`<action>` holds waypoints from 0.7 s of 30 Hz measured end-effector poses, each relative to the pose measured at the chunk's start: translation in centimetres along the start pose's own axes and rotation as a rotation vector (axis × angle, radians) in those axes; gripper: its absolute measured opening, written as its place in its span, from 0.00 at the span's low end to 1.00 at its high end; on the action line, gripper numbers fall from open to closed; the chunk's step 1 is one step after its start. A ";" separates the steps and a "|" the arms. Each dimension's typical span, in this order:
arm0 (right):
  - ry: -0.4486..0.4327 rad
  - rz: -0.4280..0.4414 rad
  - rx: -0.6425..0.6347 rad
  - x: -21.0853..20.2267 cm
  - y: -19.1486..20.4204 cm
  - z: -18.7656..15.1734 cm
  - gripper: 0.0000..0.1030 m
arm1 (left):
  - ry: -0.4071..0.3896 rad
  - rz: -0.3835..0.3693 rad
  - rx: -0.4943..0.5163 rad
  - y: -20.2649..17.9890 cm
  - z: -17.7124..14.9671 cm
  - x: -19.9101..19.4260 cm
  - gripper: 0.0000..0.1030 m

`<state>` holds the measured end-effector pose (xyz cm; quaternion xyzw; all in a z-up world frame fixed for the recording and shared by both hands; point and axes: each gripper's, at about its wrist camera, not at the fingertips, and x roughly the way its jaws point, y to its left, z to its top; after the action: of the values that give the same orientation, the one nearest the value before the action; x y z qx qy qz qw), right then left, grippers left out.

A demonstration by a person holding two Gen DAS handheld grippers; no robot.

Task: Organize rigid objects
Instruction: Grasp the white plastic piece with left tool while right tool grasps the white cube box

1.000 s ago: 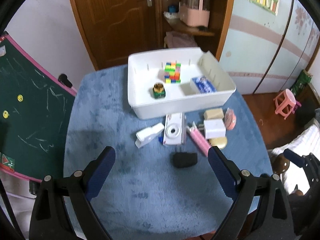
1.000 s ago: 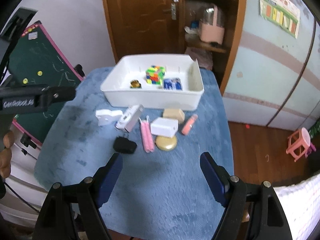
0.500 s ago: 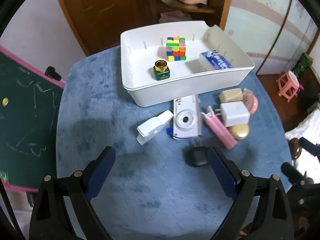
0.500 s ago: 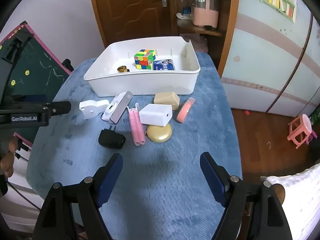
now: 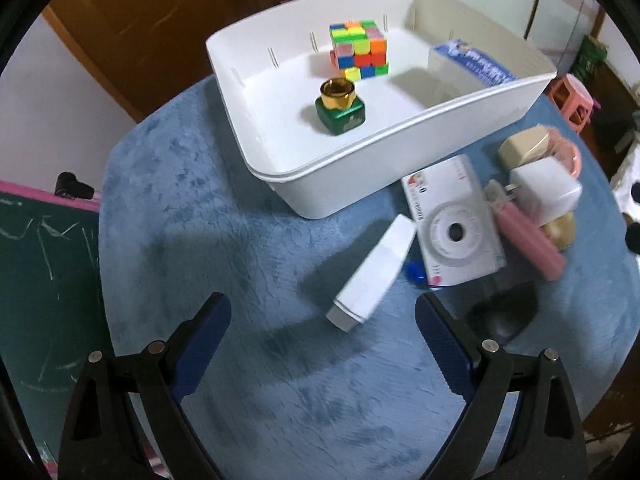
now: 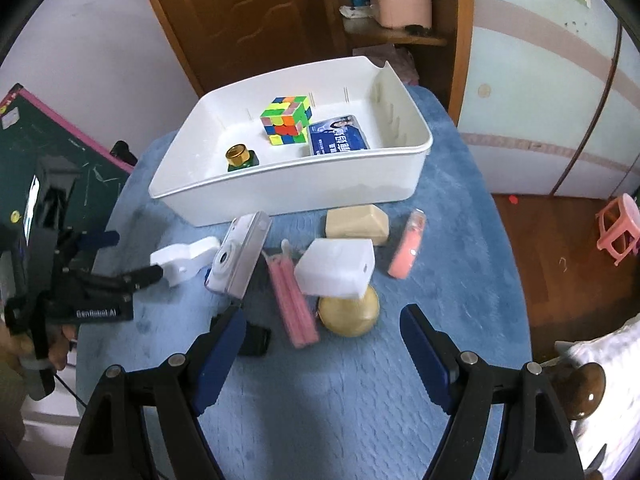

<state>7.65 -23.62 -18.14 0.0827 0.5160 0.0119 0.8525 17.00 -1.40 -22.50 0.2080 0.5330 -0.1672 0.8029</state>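
Nearest the cameras, the left gripper (image 5: 322, 340) and the right gripper (image 6: 322, 344) are both seen released, jaws spread wide with nothing between them, above the blue-covered desk (image 5: 224, 248). Just beyond the left gripper a white case (image 5: 374, 276) lies tilted on the cloth, with a white camera (image 5: 454, 228) beside it and a black charger (image 5: 502, 318) nearer the edge. In the right wrist view a round gold compact (image 6: 350, 312) is partly covered by a white adapter (image 6: 338, 268), with a pink stick (image 6: 292, 304) to their left, a beige block (image 6: 356, 224) behind and a salmon tube (image 6: 408, 248) to the right. Farther back the white bin (image 6: 304, 188) is set on the desk, and a colour cube (image 6: 286, 120), a green gold-capped bottle (image 6: 240, 158) and a blue packet (image 6: 338, 136) are held inside it.
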 end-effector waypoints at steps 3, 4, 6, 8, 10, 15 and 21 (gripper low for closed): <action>0.009 -0.020 0.012 1.5 0.2 0.8 0.78 | 0.011 -0.002 0.033 0.0 0.3 1.0 0.91; 0.014 -0.028 0.017 2.1 0.2 1.0 0.78 | 0.012 -0.006 0.043 -0.1 0.3 1.2 0.91; 0.028 -0.043 0.028 3.2 0.2 1.4 0.78 | 0.012 -0.008 0.061 -0.2 0.5 1.5 0.91; 0.043 -0.064 0.036 4.5 0.2 1.6 0.78 | 0.011 -0.017 0.077 -0.3 0.6 1.8 0.91; 0.058 -0.078 0.047 5.5 0.1 1.7 0.78 | 0.012 -0.026 0.087 -0.4 0.8 2.2 0.90; 0.084 -0.113 0.073 7.3 0.3 1.4 0.78 | 0.022 -0.059 0.092 -0.2 1.2 3.1 0.77; 0.087 -0.172 0.072 8.9 0.9 1.8 0.69 | 0.025 -0.078 0.108 -0.6 1.5 4.0 0.75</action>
<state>13.42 -21.99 -24.96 0.0681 0.5577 -0.0762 0.8237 19.37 -2.84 -25.76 0.2322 0.5410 -0.2241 0.7767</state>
